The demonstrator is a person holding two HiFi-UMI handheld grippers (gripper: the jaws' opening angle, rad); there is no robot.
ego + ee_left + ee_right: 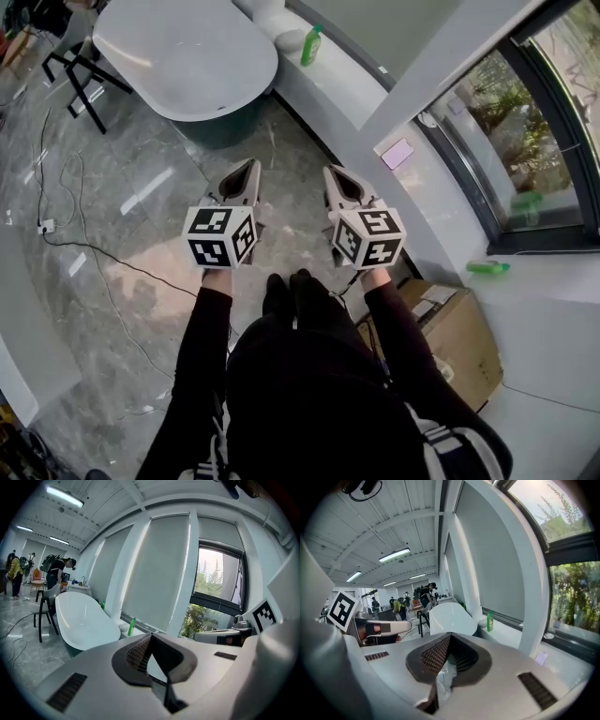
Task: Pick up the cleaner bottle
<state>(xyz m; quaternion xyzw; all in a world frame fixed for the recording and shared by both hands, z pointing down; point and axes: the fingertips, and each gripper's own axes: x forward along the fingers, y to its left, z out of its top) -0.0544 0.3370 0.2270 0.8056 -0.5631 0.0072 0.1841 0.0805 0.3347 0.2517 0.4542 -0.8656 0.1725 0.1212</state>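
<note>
Head view puts your left gripper (249, 167) and right gripper (331, 172) side by side, each with its jaws pressed together on nothing. Ahead of both tips and well apart from them, the cleaner bottle (310, 45) stands upright on the white ledge (349, 86) just beyond the bathtub (187, 56), its long axis vertical. It sits nearer your right gripper's line, so that one probably leads, jaws parted first.
</note>
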